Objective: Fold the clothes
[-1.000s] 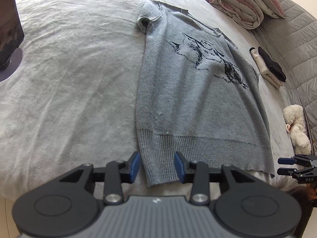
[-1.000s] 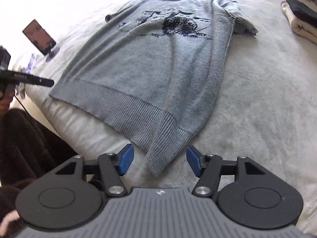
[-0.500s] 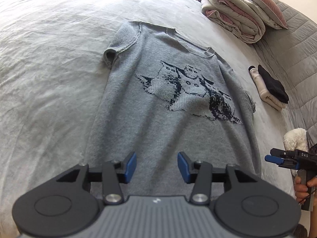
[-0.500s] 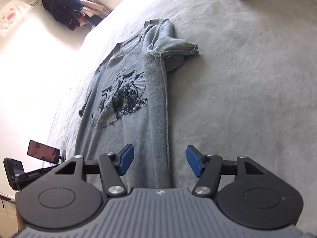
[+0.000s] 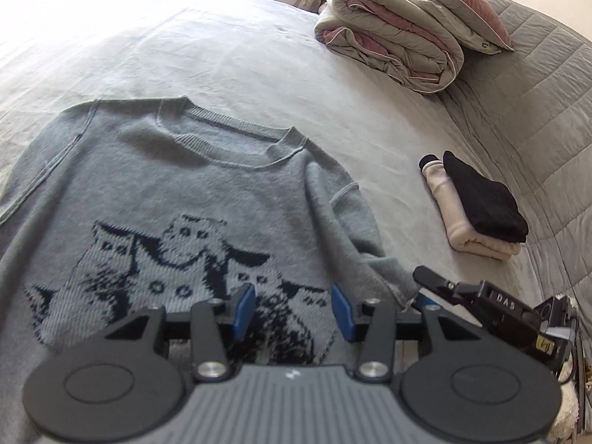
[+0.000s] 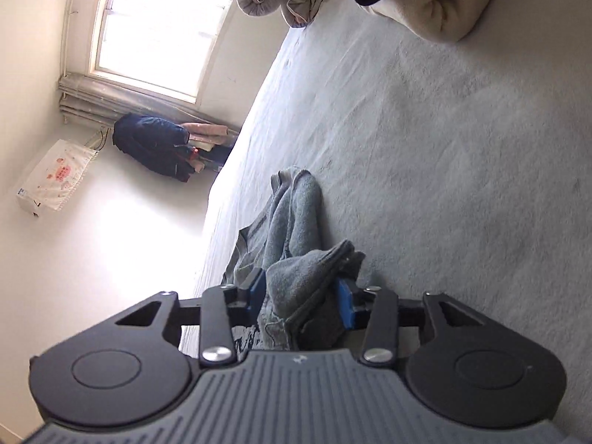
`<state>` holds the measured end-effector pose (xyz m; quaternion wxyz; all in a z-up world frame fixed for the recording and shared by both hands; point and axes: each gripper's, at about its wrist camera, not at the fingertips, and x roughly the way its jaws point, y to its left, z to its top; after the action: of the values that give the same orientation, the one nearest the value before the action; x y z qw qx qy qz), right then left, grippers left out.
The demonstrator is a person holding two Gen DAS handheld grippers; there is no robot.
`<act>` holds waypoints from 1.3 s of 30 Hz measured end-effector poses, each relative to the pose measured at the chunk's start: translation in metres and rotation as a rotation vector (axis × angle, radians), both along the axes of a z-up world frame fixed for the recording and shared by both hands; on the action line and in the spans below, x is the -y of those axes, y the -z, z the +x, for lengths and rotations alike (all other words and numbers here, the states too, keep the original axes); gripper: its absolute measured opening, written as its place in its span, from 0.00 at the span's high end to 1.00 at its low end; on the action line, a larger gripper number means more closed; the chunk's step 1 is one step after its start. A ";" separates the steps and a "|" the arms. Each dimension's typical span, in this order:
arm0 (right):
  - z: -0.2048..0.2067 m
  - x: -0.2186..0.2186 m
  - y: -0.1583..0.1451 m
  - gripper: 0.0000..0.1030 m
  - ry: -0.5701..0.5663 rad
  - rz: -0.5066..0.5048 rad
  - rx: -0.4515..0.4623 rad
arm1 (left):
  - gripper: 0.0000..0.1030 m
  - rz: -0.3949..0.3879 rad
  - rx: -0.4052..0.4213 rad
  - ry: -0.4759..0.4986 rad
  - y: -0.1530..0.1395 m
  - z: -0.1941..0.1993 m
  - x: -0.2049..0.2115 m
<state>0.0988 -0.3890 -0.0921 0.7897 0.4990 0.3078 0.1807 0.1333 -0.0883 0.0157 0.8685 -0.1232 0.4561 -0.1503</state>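
Observation:
A grey knit sweater (image 5: 177, 192) with a dark cat pattern lies face up on the grey bed sheet (image 5: 185, 44). My left gripper (image 5: 293, 310) is open and empty, hovering over the pattern on the chest. My right gripper (image 6: 301, 298) is at the sweater's right sleeve (image 6: 307, 277). The bunched sleeve cloth sits between its blue pads, which are still apart. The right gripper also shows in the left wrist view (image 5: 421, 294), at the sleeve's cuff.
A folded quilt (image 5: 399, 37) lies at the bed's far end. A stack of folded cream and black clothes (image 5: 477, 207) lies to the right of the sweater. A quilted grey headboard (image 5: 536, 118) runs along the right. A window and hung clothes (image 6: 155, 148) are beyond the bed.
Both grippers have moved from the sweater's hem up along its body. The left one is now over the chest and the right one has come to the right sleeve.

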 end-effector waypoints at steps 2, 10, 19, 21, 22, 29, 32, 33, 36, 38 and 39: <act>-0.009 -0.004 0.006 0.81 0.024 0.014 0.074 | 0.55 0.028 0.009 0.022 -0.002 0.023 0.026; -0.021 -0.011 -0.001 0.88 -0.030 0.006 0.234 | 0.55 0.154 -0.101 0.090 0.014 0.110 0.118; -0.028 -0.024 -0.013 0.91 -0.100 -0.056 0.364 | 0.62 0.521 -0.123 0.140 0.047 0.129 0.183; -0.027 -0.028 -0.015 0.91 -0.114 -0.084 0.378 | 0.95 0.522 -0.110 0.162 0.044 0.126 0.187; -0.027 -0.028 -0.016 0.91 -0.116 -0.090 0.385 | 0.95 0.533 -0.101 0.167 0.042 0.125 0.188; -0.030 -0.024 -0.020 0.92 -0.111 -0.117 0.425 | 0.96 0.137 -0.035 0.160 0.009 0.125 0.154; -0.030 -0.022 -0.022 0.92 -0.100 -0.128 0.437 | 0.96 -0.132 0.024 0.100 0.006 0.121 0.115; -0.030 -0.021 -0.022 0.92 -0.098 -0.129 0.437 | 0.95 -0.222 0.044 0.075 0.006 0.119 0.101; -0.026 -0.022 -0.021 0.92 -0.113 -0.149 0.415 | 0.95 -0.434 0.038 -0.075 0.030 0.114 0.051; -0.020 -0.026 -0.019 0.92 -0.149 -0.188 0.369 | 0.95 -0.453 0.001 -0.188 0.055 0.110 0.023; -0.017 -0.029 -0.018 0.92 -0.166 -0.208 0.346 | 0.95 -0.435 -0.017 -0.225 0.066 0.107 0.013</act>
<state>0.0815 -0.3601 -0.0742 0.8603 0.3494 0.2245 0.2956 0.2400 -0.1008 -0.0500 0.8288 -0.3587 0.4036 -0.1464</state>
